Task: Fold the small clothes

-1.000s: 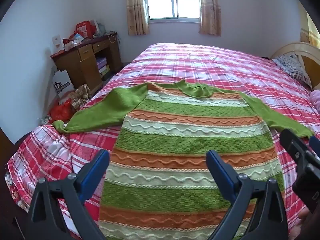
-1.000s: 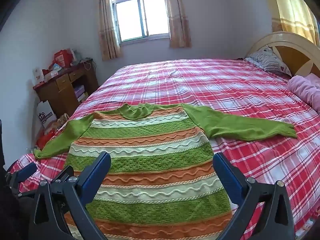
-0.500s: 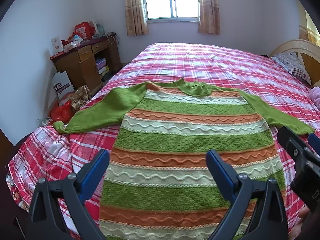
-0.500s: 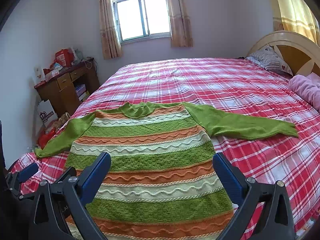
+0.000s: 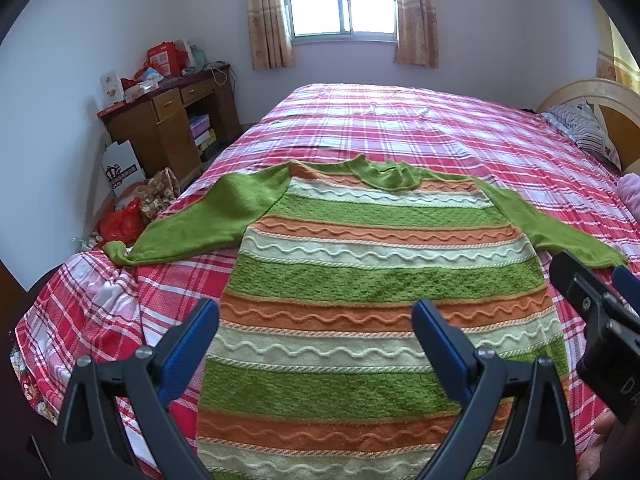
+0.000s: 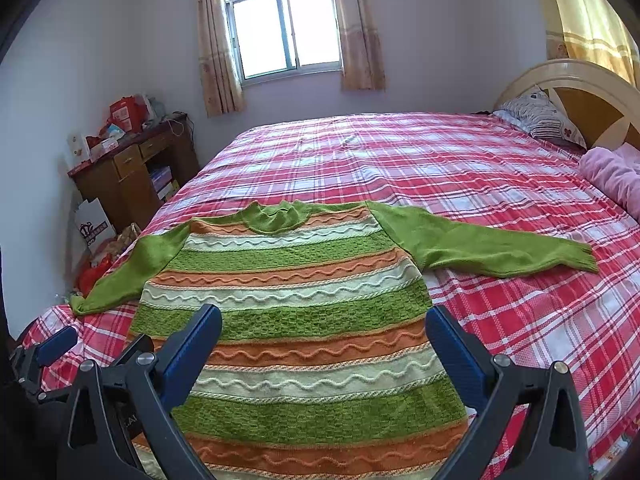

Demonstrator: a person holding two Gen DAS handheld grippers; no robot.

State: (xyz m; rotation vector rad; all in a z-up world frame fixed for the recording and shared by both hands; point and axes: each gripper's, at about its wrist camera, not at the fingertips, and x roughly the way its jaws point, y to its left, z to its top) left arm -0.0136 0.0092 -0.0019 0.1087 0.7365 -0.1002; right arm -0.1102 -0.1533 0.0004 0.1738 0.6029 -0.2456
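A knitted sweater with green, orange and cream stripes lies flat on the red plaid bed, collar away from me, both green sleeves spread outward. It also shows in the right wrist view. My left gripper is open and empty, hovering above the sweater's lower body. My right gripper is open and empty, above the lower body too. The right gripper's body shows at the right edge of the left wrist view. The left sleeve cuff reaches the bed's left edge.
A wooden desk with boxes stands left of the bed, with bags on the floor beside it. A pillow and headboard are at the right. A pink blanket lies near the pillow. A window is on the far wall.
Both grippers have drifted slightly, so the sweater sits a little lower in the views. Both stay open. The sweater has not moved.
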